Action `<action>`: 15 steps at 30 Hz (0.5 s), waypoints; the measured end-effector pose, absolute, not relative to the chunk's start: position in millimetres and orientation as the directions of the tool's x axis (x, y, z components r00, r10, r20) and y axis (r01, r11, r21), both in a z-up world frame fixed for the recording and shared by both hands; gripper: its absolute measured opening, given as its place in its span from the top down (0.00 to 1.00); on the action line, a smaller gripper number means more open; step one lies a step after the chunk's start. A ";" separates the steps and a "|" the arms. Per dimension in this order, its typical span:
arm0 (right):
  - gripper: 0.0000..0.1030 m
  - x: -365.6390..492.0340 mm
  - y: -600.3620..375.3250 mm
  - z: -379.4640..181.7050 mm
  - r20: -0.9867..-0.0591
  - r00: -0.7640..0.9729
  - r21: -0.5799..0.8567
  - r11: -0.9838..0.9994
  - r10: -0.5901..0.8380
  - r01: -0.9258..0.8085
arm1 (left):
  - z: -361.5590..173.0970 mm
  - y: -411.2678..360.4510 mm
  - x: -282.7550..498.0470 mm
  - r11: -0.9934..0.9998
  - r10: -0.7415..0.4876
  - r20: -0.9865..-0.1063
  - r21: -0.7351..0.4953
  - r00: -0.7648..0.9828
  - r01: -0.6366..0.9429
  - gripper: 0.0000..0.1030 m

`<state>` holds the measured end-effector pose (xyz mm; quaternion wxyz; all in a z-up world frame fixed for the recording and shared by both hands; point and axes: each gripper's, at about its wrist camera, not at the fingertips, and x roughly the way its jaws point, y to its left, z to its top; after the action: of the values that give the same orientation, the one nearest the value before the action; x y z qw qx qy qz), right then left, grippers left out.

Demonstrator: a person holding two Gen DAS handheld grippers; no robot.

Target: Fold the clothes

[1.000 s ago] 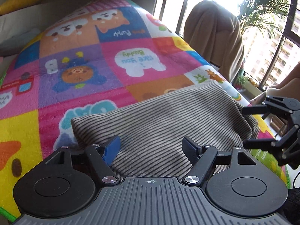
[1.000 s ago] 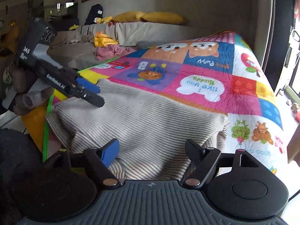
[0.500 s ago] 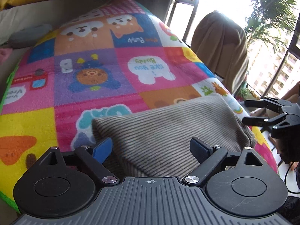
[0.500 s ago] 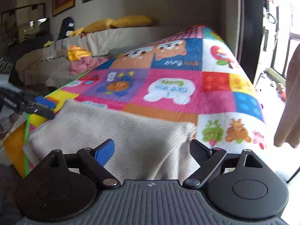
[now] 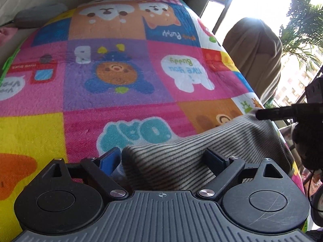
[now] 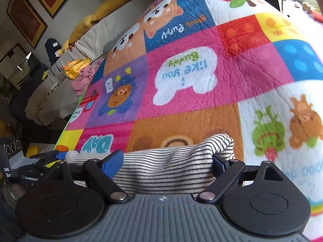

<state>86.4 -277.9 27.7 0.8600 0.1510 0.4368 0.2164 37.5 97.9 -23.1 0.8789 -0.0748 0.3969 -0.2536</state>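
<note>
Both grippers, left [image 5: 164, 159] & right [image 6: 167, 163], have dropped low w/ jaws spread around the grey-striped knit garment [image 5: 181, 153] at the near edge of the colourful cartoon patchwork blanket [image 5: 125, 64], so prob about to pinch corners for next fold.

The left gripper [image 5: 164, 158] sits low over a colourful cartoon blanket [image 5: 129, 76], its jaws spread wide with the near end of a striped garment [image 5: 181, 157] bunched between them. At the right edge, the right gripper [image 5: 262, 114] touches the garment's far corner. A tan cloth [image 5: 256, 52] hangs by the bright window [image 5: 242, 0].
</note>
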 end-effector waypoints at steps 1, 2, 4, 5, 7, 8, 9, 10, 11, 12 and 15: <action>0.13 97.1 -269.4 30.0 -0.686 0.525 0.438 0.862 0.504 -0.255 | -25.8 97.8 38.2 0.862 -0.503 -0.662 -0.333 0.557 0.383 0.09; 0.13 107.9 -259.7 32.3 -0.681 0.528 0.433 0.860 0.508 -0.270 | -28.0 98.8 37.7 0.861 -0.504 -0.658 -0.336 0.559 0.381 0.09; 0.13 129.3 -240.5 36.6 -0.669 0.534 0.424 0.855 0.518 -0.298 | -29.1 103.4 34.1 0.854 -0.518 -0.642 -0.355 0.565 0.380 0.09; 0.13 139.2 -231.8 37.5 -0.660 0.535 0.431 0.849 0.527 -0.305 | -28.9 105.9 32.0 0.849 -0.528 -0.636 -0.369 0.564 0.378 0.09; 0.13 157.1 -213.3 39.2 -0.645 0.533 0.443 0.836 0.548 -0.324 | -28.6 110.0 25.9 0.837 -0.546 -0.627 -0.393 0.556 0.380 0.09; 0.13 164.0 -203.8 40.1 -0.641 0.529 0.443 0.831 0.556 -0.337 | -28.4 111.3 22.1 0.832 -0.554 -0.625 -0.399 0.550 0.384 0.09; 0.13 167.0 -194.4 41.1 -0.645 0.525 0.427 0.832 0.555 -0.354 | -28.2 112.5 18.3 0.828 -0.561 -0.623 -0.405 0.545 0.389 0.09; 0.13 170.0 -185.0 42.1 -0.649 0.521 0.412 0.832 0.554 -0.372 | -28.0 113.7 14.5 0.823 -0.568 -0.621 -0.410 0.540 0.393 0.09; 0.13 171.5 -176.4 43.1 -0.656 0.518 0.391 0.834 0.549 -0.390 | -27.9 114.4 10.1 0.818 -0.575 -0.619 -0.413 0.535 0.401 0.09; 0.13 168.4 -171.1 44.5 -0.667 0.520 0.351 0.841 0.533 -0.411 | -27.9 114.7 5.1 0.813 -0.582 -0.617 -0.413 0.530 0.411 0.09; 0.13 147.3 -177.5 51.2 -0.690 0.558 0.216 0.867 0.461 -0.449 | -28.4 114.2 -8.3 0.805 -0.590 -0.610 -0.402 0.528 0.436 0.08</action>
<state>147.3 -177.5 51.2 0.8826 0.0073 0.3930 0.2578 -8.3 114.2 -28.4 0.8683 -0.1003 0.3856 -0.2953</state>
